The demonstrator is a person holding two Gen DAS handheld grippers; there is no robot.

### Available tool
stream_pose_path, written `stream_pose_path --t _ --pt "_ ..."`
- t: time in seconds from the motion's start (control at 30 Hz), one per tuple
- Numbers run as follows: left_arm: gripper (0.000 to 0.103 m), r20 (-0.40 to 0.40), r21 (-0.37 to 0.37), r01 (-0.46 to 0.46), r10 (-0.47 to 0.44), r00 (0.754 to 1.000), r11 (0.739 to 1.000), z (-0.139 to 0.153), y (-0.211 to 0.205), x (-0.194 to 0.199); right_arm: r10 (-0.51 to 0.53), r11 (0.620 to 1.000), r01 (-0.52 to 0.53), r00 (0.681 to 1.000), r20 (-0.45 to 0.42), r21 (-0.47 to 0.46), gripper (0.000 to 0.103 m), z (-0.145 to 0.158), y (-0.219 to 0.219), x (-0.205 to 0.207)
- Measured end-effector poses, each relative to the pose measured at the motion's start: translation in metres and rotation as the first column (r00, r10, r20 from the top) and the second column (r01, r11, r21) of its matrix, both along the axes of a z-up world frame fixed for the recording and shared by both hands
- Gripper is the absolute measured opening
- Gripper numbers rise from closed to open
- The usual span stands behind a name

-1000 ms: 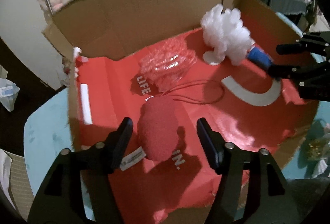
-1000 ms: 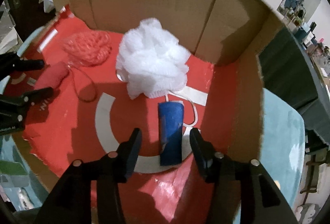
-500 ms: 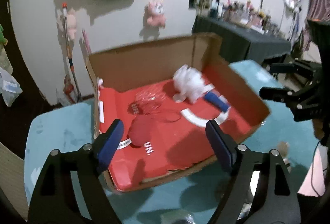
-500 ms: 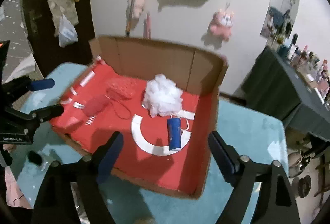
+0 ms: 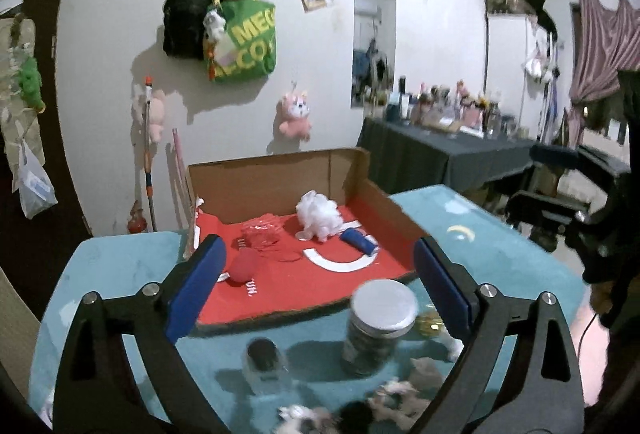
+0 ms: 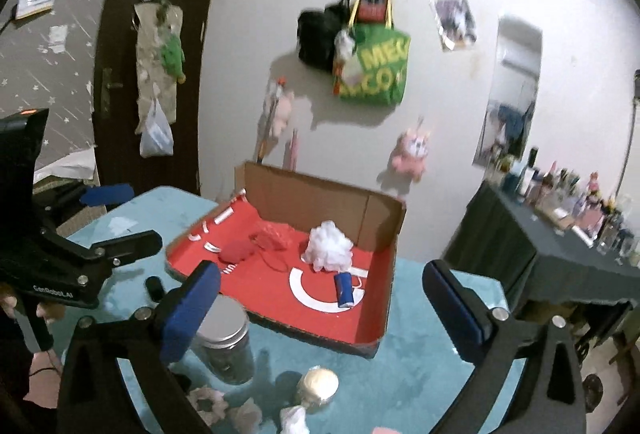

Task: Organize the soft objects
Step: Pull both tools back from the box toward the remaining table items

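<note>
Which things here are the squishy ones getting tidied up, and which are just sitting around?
Part of the tidying:
- cardboard box
- white bath pouf
- pink mesh pouf
- red soft pad
- blue roll
- fluffy bits on the table, maybe next

Just lying about:
- jar with a silver lid
- green bag and pink plush toy on the wall

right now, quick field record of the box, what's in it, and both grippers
box: open cardboard box with a red liner, on a teal table
inside: white bath pouf, blue roll, red mesh pouf, red pad
left gripper: open, empty, jaws just widened
right gripper: open, empty, jaws just widened
near the box: silver-lidded jar
</note>
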State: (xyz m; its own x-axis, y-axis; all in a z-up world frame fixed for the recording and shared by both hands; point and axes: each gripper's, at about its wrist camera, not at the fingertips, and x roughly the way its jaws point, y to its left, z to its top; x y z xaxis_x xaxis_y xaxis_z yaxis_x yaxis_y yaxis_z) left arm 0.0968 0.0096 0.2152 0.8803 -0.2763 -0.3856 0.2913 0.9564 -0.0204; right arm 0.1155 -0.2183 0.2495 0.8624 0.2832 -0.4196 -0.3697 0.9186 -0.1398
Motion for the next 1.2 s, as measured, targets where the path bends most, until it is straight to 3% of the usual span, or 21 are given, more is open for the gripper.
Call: stream_pose_path --t 0.23,0.53,0.87,1.2 --pt "0.1 0.09 -0.033 -0.026 0.029 0.996 0.999 -0.017 -0.005 -0.061 -0.038 0.997 0.033 0.996 0.076 0.064 0.103 -0.023 -0.006 -0.062" --pt "0.1 0.063 -0.051 -0.066 0.069 0.996 0.997 -0.062 -0.011 -0.095 -0.124 0.981 0.117 0.992 0.039 0.154 0.103 -0.084 -0.019 -0.091" --pt "0.1 -0.053 -0.026 -0.102 0.101 0.993 0.994 -0.116 -0.016 -0.09 -0.169 0.972 0.177 0.984 -0.065 0.156 0.103 -0.144 -0.019 -0.08" --pt "0.1 -0.148 -0.011 -0.132 0.129 0.981 0.991 -0.146 -0.007 -0.075 -0.173 0.972 0.193 0.974 -0.147 0.137 0.103 -0.176 -0.019 -0.067"
